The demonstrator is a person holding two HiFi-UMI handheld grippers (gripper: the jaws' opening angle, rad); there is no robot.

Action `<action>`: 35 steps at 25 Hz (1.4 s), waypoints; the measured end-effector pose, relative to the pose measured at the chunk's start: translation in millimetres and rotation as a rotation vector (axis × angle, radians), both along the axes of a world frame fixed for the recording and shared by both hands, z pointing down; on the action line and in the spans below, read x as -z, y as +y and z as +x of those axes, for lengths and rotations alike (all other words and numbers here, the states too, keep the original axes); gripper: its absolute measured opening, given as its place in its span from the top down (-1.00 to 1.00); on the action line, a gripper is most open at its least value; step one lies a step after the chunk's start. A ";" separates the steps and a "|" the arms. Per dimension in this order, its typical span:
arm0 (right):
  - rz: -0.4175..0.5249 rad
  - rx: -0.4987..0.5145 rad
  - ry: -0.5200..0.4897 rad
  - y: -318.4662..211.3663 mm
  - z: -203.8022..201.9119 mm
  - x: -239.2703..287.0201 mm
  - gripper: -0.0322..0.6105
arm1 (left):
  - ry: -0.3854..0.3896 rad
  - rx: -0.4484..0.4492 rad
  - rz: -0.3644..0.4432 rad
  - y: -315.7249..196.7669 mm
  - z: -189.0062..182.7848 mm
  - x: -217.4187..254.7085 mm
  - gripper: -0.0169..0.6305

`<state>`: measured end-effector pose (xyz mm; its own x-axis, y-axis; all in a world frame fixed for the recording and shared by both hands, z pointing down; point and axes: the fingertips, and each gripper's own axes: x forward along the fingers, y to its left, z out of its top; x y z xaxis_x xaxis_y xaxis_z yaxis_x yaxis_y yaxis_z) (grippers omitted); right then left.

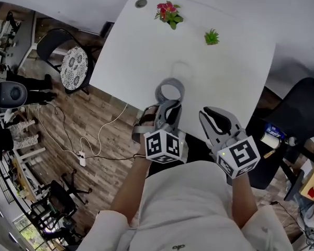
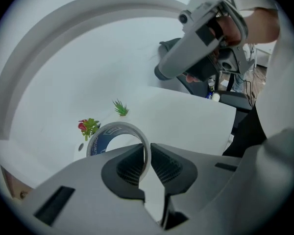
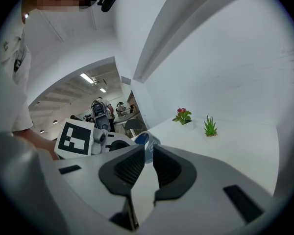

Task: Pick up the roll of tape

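Observation:
The roll of tape, a grey-white ring with a blue-printed inside, hangs in the air over the near edge of the white table. My left gripper is shut on its wall, one pad inside the ring and one outside. In the left gripper view the tape stands upright, its wall pinched between the left gripper's pads. My right gripper sits to the right of it, jaws a narrow gap apart with nothing between them. In the right gripper view, the tape shows beyond the right gripper.
A pink flower pot, a small green plant and a grey disc stand at the table's far side. A patterned chair stands to the left, a black chair to the right. A white cable lies on the wood floor.

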<state>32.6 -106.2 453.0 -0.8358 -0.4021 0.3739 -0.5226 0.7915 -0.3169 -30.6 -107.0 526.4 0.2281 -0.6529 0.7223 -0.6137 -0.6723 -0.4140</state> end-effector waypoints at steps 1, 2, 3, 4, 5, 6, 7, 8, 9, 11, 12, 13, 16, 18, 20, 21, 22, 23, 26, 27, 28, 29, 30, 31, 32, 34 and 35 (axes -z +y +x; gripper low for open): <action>0.007 -0.003 0.000 0.5 -2.2 2.3 0.72 | 0.023 0.009 0.013 -0.5 -1.5 7.0 0.78; 0.015 -0.008 0.001 0.5 -4.2 4.9 0.73 | 0.047 0.016 0.027 -0.9 -3.2 14.2 0.78; 0.021 -0.015 0.002 0.4 -6.2 7.7 0.73 | 0.069 0.022 0.042 -1.0 -5.3 21.5 0.78; 0.026 -0.025 0.002 0.7 -8.4 10.5 0.74 | 0.086 0.024 0.057 -0.7 -7.9 28.7 0.78; 0.029 -0.034 0.001 1.9 -11.2 13.3 0.74 | 0.100 0.023 0.070 0.4 -10.8 35.6 0.78; 0.031 -0.041 0.000 4.2 -14.5 15.9 0.74 | 0.114 0.020 0.082 2.2 -13.6 42.1 0.78; 0.035 -0.047 0.000 6.8 -18.2 18.7 0.75 | 0.129 0.018 0.094 4.2 -16.4 48.5 0.78; 0.042 -0.051 0.001 8.8 -22.1 22.0 0.76 | 0.146 0.018 0.106 5.4 -19.0 55.2 0.78; 0.052 -0.054 0.001 9.7 -26.4 26.2 0.76 | 0.167 0.020 0.121 5.5 -21.8 62.4 0.78; 0.082 -0.060 -0.002 9.0 -35.1 36.2 0.78 | 0.215 0.024 0.157 3.7 -27.6 78.3 0.78; 0.095 -0.066 -0.002 9.0 -39.2 41.0 0.79 | 0.235 0.024 0.175 3.5 -30.8 86.1 0.78; 0.106 -0.073 0.000 9.8 -43.1 45.4 0.79 | 0.252 0.021 0.193 4.5 -34.3 93.3 0.78; 0.139 -0.099 0.011 15.2 -52.2 58.9 0.81 | 0.301 0.013 0.233 10.3 -45.0 112.9 0.78; 0.163 -0.114 0.015 18.2 -57.3 66.8 0.83 | 0.356 0.015 0.252 13.6 -52.2 125.2 0.78; 0.181 -0.129 0.017 21.2 -62.3 72.9 0.84 | 0.416 0.012 0.266 18.1 -59.0 136.3 0.78; 0.191 -0.137 0.018 22.4 -64.6 75.9 0.85 | 0.445 0.008 0.274 20.8 -62.1 142.0 0.78; 0.202 -0.145 0.017 23.5 -67.0 79.3 0.85 | 0.472 0.003 0.283 23.5 -65.3 148.0 0.78; 0.213 -0.153 0.017 24.7 -69.6 82.9 0.85 | 0.495 -0.003 0.292 26.3 -68.7 154.0 0.78; 0.241 -0.184 0.010 30.7 -76.4 93.5 0.86 | 0.526 -0.023 0.322 37.6 -78.5 167.8 0.78; 0.249 -0.194 0.007 33.1 -78.2 96.2 0.86 | 0.540 -0.030 0.329 41.5 -80.6 172.3 0.78; 0.256 -0.205 0.005 35.2 -79.9 98.3 0.86 | 0.565 -0.039 0.338 44.7 -81.9 177.9 0.78; 0.260 -0.214 0.002 37.3 -81.9 100.0 0.87 | 0.593 -0.047 0.349 47.5 -83.1 183.9 0.78; 0.260 -0.224 -0.003 39.8 -84.4 101.4 0.87 | 0.619 -0.055 0.357 50.4 -84.9 188.8 0.78; 0.259 -0.232 -0.009 43.1 -87.2 102.6 0.87 | 0.640 -0.060 0.361 53.9 -87.1 192.3 0.78; 0.256 -0.239 -0.016 47.0 -90.3 103.6 0.88 | 0.662 -0.061 0.360 57.6 -89.8 194.7 0.78; 0.255 -0.250 -0.022 54.9 -95.5 105.2 0.88 | 0.717 -0.046 0.340 64.0 -95.3 196.9 0.78; 0.257 -0.255 -0.023 58.4 -97.2 105.9 0.88 | 0.747 -0.032 0.323 66.5 -97.6 197.2 0.78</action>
